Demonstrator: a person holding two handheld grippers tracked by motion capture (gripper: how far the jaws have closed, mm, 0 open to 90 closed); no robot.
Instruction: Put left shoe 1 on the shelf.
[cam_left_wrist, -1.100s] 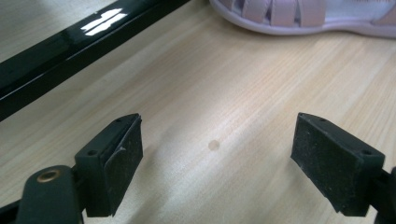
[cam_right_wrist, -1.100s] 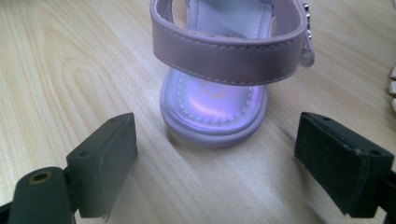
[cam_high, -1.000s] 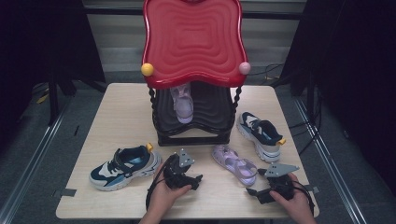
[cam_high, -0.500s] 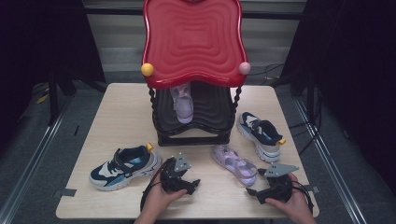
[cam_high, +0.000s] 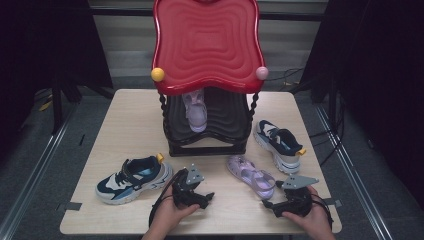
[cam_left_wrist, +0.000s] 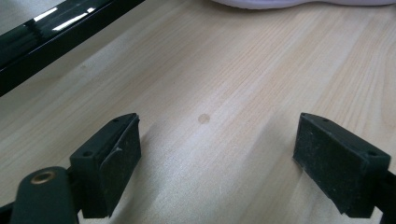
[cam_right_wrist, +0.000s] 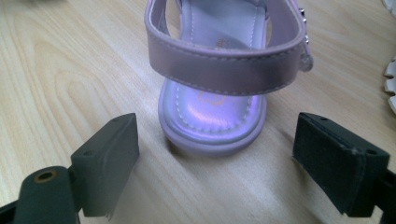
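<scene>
Both hands come in low from the near edge of the bench (cam_high: 130, 115), each wrapped around a gripper that lies close to the wood. The left gripper (cam_high: 200, 196) sits just right of the navy-and-white sneaker (cam_high: 132, 178), its body tilted and its nose turned toward the right; the left hand (cam_high: 167, 216) cups it from behind. The right gripper (cam_high: 274, 205) rests near the front right corner under the right hand (cam_high: 307, 220), aimed at the heel end of the lilac sandal (cam_high: 250, 176), which lies on the bench in front of the red-topped shoe rack (cam_high: 207, 45). The right gripper view shows what the high view cannot: the sandal's heel (cam_right_wrist: 212, 116) and back strap stand just ahead of the jaws, which are spread wide with nothing between them and not touching the shoe. The left gripper view shows its jaws equally wide apart over bare wood, with the rack's black base rail (cam_left_wrist: 56, 35) running across the upper left.
</scene>
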